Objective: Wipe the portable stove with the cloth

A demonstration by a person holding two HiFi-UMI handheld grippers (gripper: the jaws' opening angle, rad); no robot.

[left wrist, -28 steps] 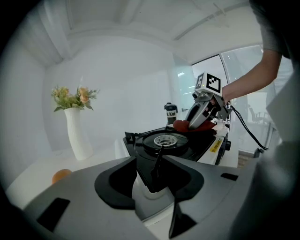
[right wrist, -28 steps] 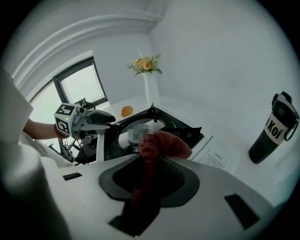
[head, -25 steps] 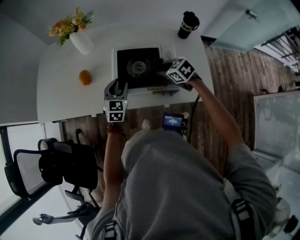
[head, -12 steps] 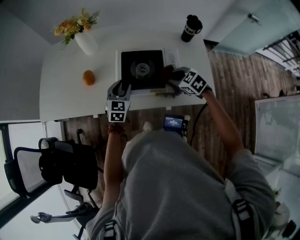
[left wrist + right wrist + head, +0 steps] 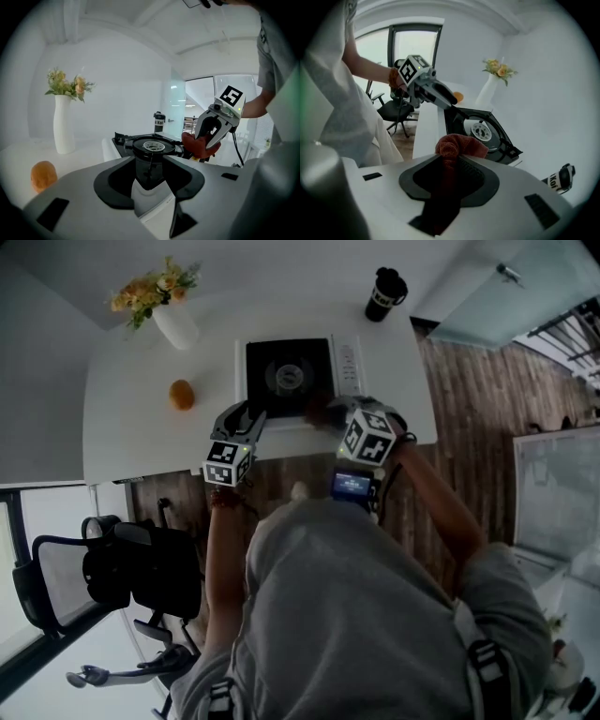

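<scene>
The portable stove (image 5: 289, 376), a white body with a black top and round burner, sits on the white table (image 5: 131, 427). My left gripper (image 5: 246, 412) is at its front left corner. Its jaws have just been opening and stand wide, with the stove's (image 5: 150, 145) front edge between them. My right gripper (image 5: 330, 416) is by the stove's front right edge, shut on a reddish-brown cloth (image 5: 317, 411). The cloth (image 5: 457, 145) bunches between its jaws above the stove (image 5: 480, 129). The left gripper view shows the right gripper (image 5: 210, 140) holding the cloth (image 5: 199, 146) beside the burner.
A white vase of flowers (image 5: 173, 324) and an orange (image 5: 182, 394) stand left of the stove. A black cup (image 5: 384, 293) is at the back right. An office chair (image 5: 131, 573) stands off the table's near left. A small screen device (image 5: 352, 486) hangs at the person's chest.
My right gripper has carried the cloth from the stove's right side toward its front edge and has rolled. The left gripper has tilted, its tips now nearer the stove's front corner.
</scene>
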